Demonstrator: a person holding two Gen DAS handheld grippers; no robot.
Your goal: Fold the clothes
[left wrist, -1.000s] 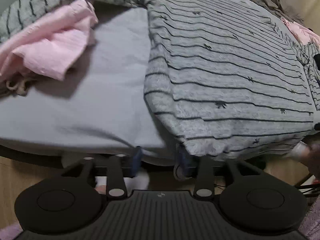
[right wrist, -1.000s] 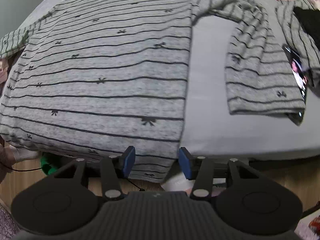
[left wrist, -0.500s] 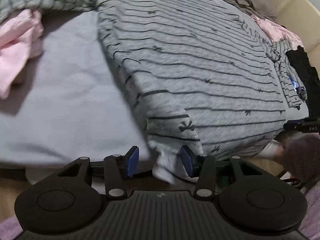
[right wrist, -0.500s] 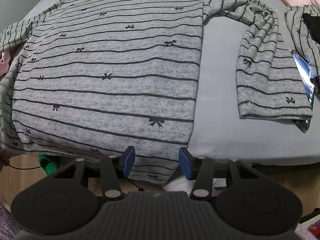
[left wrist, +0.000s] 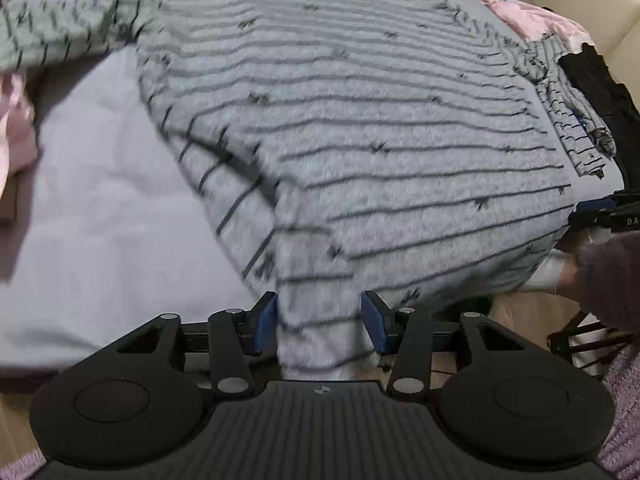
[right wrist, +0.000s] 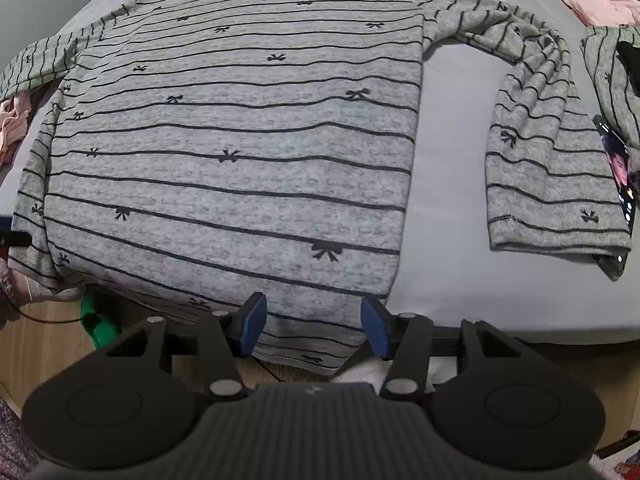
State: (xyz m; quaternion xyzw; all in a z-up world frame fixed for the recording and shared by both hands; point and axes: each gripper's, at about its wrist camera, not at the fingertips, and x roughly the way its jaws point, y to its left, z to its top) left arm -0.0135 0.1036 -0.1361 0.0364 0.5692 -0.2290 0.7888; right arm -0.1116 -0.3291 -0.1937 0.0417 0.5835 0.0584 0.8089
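Observation:
A grey shirt with thin black stripes and small bows lies flat on the bed, its hem hanging over the near edge. My left gripper is at the shirt's near left corner. Its jaws are closing, and a bunched fold of hem fills the gap, touching both blue pads. The cloth behind it is raised and turned inward. My right gripper hovers at the hem's right end. Its jaws are opening slightly; the cloth seen between them lies slack, with the pads apart from it. One sleeve lies folded on the right.
The bed has a grey sheet. A phone lies beside the folded sleeve. Pink clothes and a black garment lie at the far right, and more pink cloth at the left. A green object is on the wooden floor.
My left gripper moved right along the bed edge to the shirt's corner; the corner came between its jaws, which narrowed, and the cloth lifted and turned inward. The right gripper barely moved.

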